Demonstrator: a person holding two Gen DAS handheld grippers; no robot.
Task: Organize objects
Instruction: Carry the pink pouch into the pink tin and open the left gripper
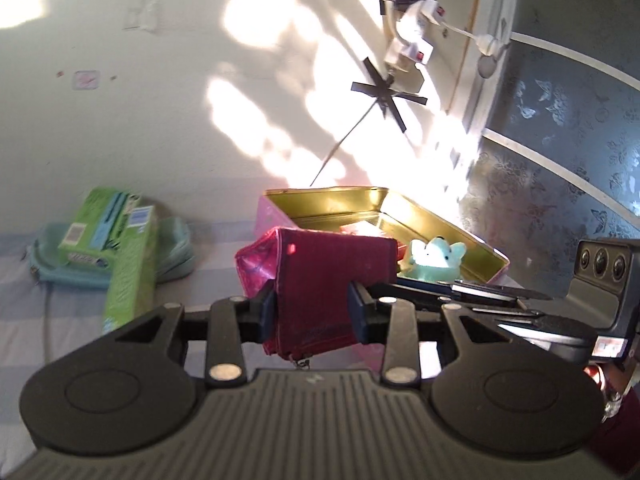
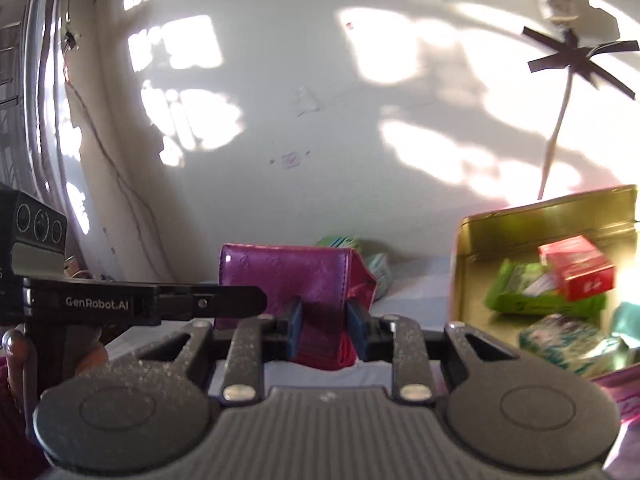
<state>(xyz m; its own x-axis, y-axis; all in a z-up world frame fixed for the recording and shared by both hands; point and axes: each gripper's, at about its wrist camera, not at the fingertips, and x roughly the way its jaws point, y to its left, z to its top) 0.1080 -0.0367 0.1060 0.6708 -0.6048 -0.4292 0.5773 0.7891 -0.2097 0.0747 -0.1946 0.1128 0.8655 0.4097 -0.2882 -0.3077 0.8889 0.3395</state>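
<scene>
Both grippers hold one magenta wallet [image 1: 320,280] above the bed. My left gripper [image 1: 312,312] is shut on one end of it. My right gripper [image 2: 322,328] is shut on the other end, where the wallet [image 2: 288,276] shows its glossy embossed face. Just behind it stands an open gold tin [image 1: 340,210] with pink outer walls. In the right wrist view the tin [image 2: 472,248] holds a red box [image 2: 576,272], a green packet [image 2: 520,296] and a patterned pack [image 2: 568,344]. A mint plush toy [image 1: 434,258] lies in the tin.
Two green boxes [image 1: 116,248] lie on a teal tray [image 1: 56,272] at the left on the checked bedsheet [image 1: 24,320]. The sunlit wall [image 1: 160,100] with taped cables and plugs [image 1: 404,52] stands behind. The left gripper's body [image 2: 120,304] crosses the right wrist view's left side.
</scene>
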